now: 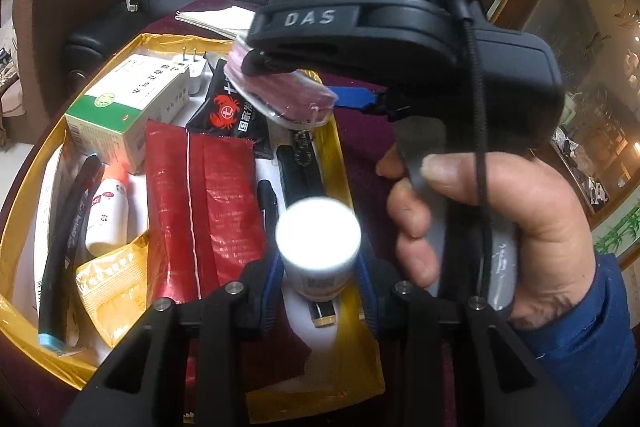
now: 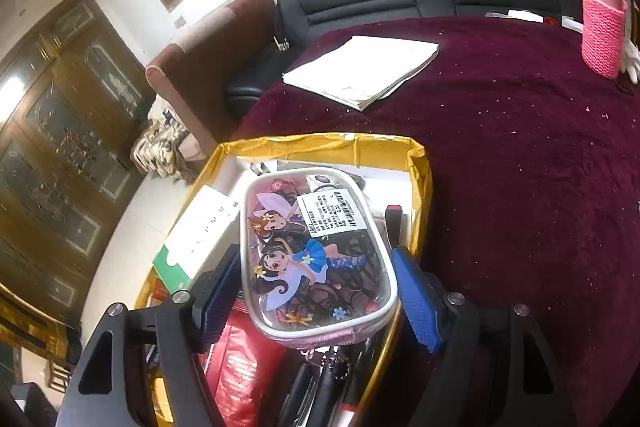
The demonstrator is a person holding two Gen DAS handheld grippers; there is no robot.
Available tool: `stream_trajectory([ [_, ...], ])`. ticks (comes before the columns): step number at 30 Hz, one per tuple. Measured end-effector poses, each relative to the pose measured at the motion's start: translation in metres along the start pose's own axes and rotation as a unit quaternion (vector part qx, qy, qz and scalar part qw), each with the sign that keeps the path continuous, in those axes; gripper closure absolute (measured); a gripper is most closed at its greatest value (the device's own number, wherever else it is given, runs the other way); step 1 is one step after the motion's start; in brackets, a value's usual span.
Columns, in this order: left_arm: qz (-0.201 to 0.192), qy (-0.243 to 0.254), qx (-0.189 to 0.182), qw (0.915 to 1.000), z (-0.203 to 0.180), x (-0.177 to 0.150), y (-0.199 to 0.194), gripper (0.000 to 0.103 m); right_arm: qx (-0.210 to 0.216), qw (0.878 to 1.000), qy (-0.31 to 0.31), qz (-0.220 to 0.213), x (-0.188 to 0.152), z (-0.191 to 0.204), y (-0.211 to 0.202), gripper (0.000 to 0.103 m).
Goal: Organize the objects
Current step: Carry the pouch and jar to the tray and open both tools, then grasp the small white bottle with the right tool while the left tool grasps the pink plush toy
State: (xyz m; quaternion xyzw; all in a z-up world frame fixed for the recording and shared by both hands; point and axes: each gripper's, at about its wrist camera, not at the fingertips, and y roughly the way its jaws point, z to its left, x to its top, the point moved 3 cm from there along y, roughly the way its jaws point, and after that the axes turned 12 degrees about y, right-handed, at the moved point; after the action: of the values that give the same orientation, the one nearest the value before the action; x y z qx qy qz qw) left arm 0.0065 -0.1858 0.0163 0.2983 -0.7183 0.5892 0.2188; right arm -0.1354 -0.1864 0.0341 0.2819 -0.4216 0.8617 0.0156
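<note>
Left gripper [image 1: 318, 267] clamps a white bottle [image 1: 318, 243] over the gold box [image 1: 24, 227]; right gripper [image 2: 316, 291] holds a cartoon pencil case [image 2: 316, 255], jaws wide, above that box on the maroon desk [image 2: 520, 187].

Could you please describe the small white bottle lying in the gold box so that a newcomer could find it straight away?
Start at the gold-lined box on the maroon tablecloth. Along its left side, the small white bottle lies on its side between a black tube and a red foil packet, just below a green-and-white medicine box. It alone has a red-and-white label.
</note>
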Motion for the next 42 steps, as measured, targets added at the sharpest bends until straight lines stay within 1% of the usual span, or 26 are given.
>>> stream_trajectory([
  [2, -0.001, -0.001, -0.004, 1.0, 0.001, -0.001, 0.0, 0.07, -0.003, 1.0, -0.003, 0.001, 0.0, 0.001, 0.004, 0.024],
  [6, -0.001, -0.001, -0.009, 1.0, 0.001, -0.001, -0.002, 0.065, -0.002, 1.0, -0.011, 0.017, -0.002, 0.004, 0.012, 0.022],
  [8, 0.0, -0.004, -0.013, 0.9999, 0.001, -0.002, -0.003, 0.062, -0.009, 1.0, -0.016, 0.014, -0.002, 0.005, 0.011, 0.022],
  [11, -0.001, -0.014, -0.024, 0.9996, 0.002, -0.002, -0.005, 0.055, 0.001, 1.0, -0.01, 0.024, -0.002, 0.004, 0.009, 0.021],
  [13, -0.003, -0.015, -0.027, 0.9995, 0.0, -0.002, -0.006, 0.05, 0.004, 1.0, -0.006, 0.023, -0.002, 0.001, 0.005, 0.021],
  [18, -0.008, -0.01, -0.023, 0.9997, -0.006, -0.003, -0.011, 0.039, 0.018, 1.0, 0.006, 0.015, -0.002, -0.003, -0.009, 0.02],
  [21, -0.015, -0.004, -0.012, 0.9998, -0.011, -0.003, -0.016, 0.033, 0.031, 0.999, 0.014, 0.008, -0.003, -0.005, -0.022, 0.019],
  [26, -0.025, 0.006, -0.001, 0.9997, -0.019, 0.001, -0.024, 0.033, 0.045, 0.998, 0.031, -0.015, -0.005, -0.021, -0.05, 0.019],
  [31, -0.029, 0.029, 0.002, 0.9992, -0.036, 0.013, -0.023, 0.032, 0.036, 0.997, 0.058, -0.042, -0.015, -0.064, -0.088, 0.019],
  [33, -0.033, 0.046, 0.009, 0.9983, -0.051, 0.018, -0.024, 0.029, 0.026, 0.995, 0.078, -0.056, -0.02, -0.091, -0.106, 0.019],
  [35, -0.031, 0.065, 0.005, 0.9974, -0.068, 0.028, -0.02, 0.029, 0.021, 0.992, 0.108, -0.066, -0.021, -0.12, -0.124, 0.019],
  [37, -0.027, 0.079, -0.006, 0.9965, -0.088, 0.033, -0.018, 0.029, 0.007, 0.986, 0.141, -0.084, -0.021, -0.151, -0.145, 0.019],
  [39, -0.024, 0.099, -0.004, 0.9948, -0.109, 0.042, -0.011, 0.029, -0.014, 0.98, 0.171, -0.103, -0.019, -0.184, -0.164, 0.019],
  [40, -0.023, 0.11, -0.004, 0.9936, -0.119, 0.046, -0.007, 0.029, -0.026, 0.976, 0.189, -0.11, -0.017, -0.199, -0.171, 0.019],
  [41, -0.022, 0.118, -0.006, 0.9927, -0.125, 0.049, -0.003, 0.029, -0.035, 0.969, 0.215, -0.119, -0.017, -0.219, -0.179, 0.019],
  [42, -0.022, 0.127, -0.007, 0.9916, -0.135, 0.051, -0.001, 0.029, -0.042, 0.965, 0.231, -0.12, -0.016, -0.232, -0.183, 0.019],
])
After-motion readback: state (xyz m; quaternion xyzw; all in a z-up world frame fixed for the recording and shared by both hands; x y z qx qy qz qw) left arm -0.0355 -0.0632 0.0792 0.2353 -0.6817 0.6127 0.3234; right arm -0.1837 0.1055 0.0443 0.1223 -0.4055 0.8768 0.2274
